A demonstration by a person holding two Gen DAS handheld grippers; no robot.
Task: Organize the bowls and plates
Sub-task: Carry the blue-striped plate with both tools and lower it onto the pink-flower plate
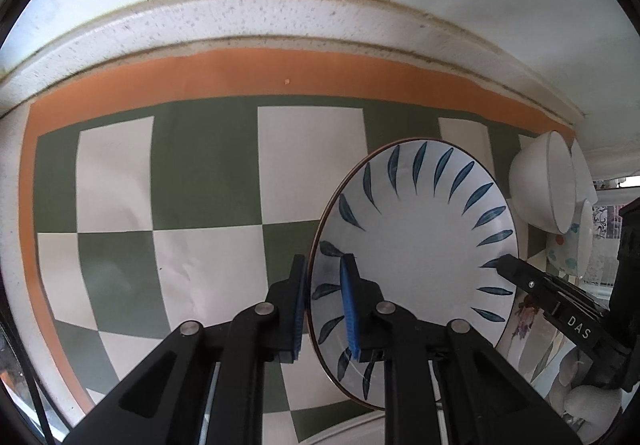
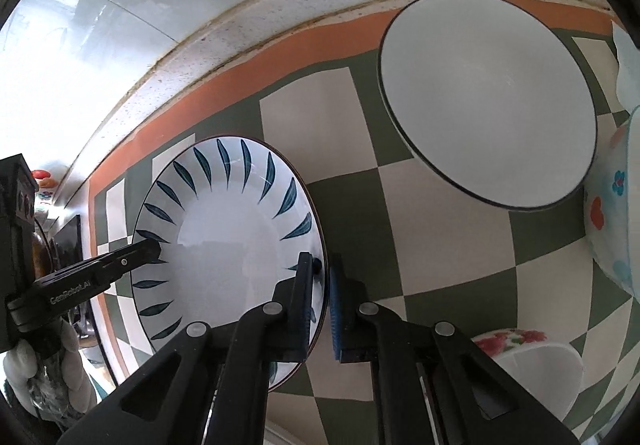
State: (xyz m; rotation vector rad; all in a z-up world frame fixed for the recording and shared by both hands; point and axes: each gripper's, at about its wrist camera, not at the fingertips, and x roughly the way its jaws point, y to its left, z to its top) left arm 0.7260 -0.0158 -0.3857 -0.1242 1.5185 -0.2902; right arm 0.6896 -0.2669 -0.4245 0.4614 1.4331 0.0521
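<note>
1. Left wrist view: your left gripper [image 1: 325, 309] has its jaws closed on the rim of the leaf-pattern plate [image 1: 416, 237], held over the checkered mat [image 1: 208, 173].
2. Your right gripper [image 2: 322, 305] pinches the opposite rim.
3. White bowl [image 2: 488, 101] sits beyond, apart.

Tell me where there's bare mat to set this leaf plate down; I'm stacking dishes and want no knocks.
Free: the checkered mat left of the leaf plate, up to the orange border. Crowded: the right side, with the large white bowl, floral bowl and flowered cup.
</note>
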